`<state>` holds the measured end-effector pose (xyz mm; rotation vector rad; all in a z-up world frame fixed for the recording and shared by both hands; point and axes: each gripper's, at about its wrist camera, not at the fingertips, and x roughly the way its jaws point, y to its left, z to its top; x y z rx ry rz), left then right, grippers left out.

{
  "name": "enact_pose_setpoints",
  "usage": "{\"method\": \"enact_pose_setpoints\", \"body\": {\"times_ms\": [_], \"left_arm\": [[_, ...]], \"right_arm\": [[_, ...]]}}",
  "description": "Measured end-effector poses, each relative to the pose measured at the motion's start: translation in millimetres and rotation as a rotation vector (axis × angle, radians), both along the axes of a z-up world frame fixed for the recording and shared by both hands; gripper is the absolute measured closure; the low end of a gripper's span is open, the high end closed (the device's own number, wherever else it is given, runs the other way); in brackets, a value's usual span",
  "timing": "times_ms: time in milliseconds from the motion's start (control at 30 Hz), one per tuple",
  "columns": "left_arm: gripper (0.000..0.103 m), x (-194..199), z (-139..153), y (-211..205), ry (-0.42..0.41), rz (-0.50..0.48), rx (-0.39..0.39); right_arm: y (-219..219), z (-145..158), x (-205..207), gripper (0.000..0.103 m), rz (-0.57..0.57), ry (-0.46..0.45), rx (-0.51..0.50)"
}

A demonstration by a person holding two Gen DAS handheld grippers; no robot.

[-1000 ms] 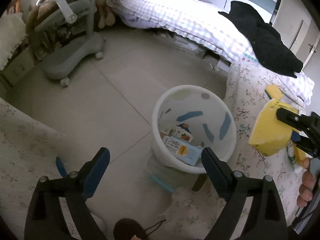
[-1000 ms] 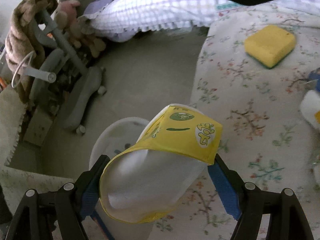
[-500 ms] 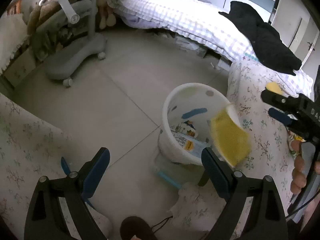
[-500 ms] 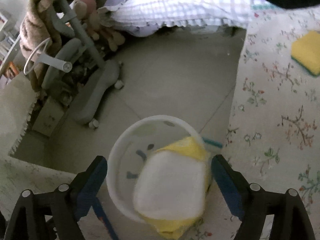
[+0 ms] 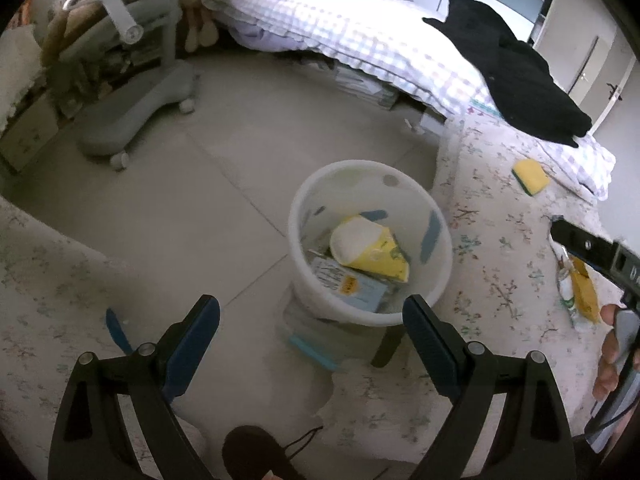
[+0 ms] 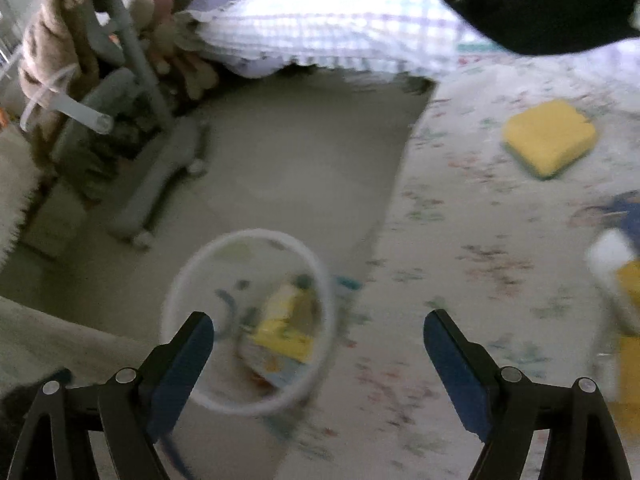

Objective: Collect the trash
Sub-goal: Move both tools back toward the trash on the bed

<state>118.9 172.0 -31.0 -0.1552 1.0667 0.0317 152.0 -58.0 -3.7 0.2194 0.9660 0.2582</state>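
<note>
A white bin (image 5: 304,208) stands on the floor beside a floral-covered surface (image 5: 500,280). A yellow and white bag (image 5: 372,252) lies inside it on top of other packets. My left gripper (image 5: 310,304) hangs open just in front of the bin, with nothing in it. In the blurred right wrist view my right gripper (image 6: 318,320) is open and empty above the bin (image 6: 180,280), where the yellow bag (image 6: 284,328) shows. One of its black fingers (image 5: 588,248) reaches in at the right edge of the left wrist view. A yellow wrapper (image 5: 580,292) lies on the floral cloth.
A yellow sponge (image 5: 530,176) sits on the floral cloth farther back. A bed with a checked blanket (image 5: 360,40) and a black garment (image 5: 520,76) lies behind. A grey wheeled chair base (image 5: 132,120) stands at left. A dark shoe (image 5: 256,452) is at the bottom.
My right gripper let go of the yellow bag, which dropped into the white bin. The right gripper then drew away to the right. My left gripper stayed put.
</note>
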Motion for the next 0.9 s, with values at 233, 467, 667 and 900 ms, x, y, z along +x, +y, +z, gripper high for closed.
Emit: {"method": "enact_pose_setpoints", "body": {"times_ms": [233, 467, 667, 900], "left_arm": [[0.009, 4, 5, -31, 0.004, -0.055, -0.023], [0.009, 6, 6, -57, 0.010, -0.096, -0.023], [0.009, 10, 2, -75, 0.028, -0.127, -0.010], [0.009, 11, -6, -99, 0.050, -0.164, 0.018]], "right_arm": [[-47, 6, -15, 0.013, -0.045, 0.003, -0.144], [-102, 3, -27, 0.013, -0.085, 0.051, -0.224], [-134, -15, -36, 0.013, -0.040, 0.128, -0.297], [-140, -48, -40, 0.013, 0.051, 0.205, -0.428]]}}
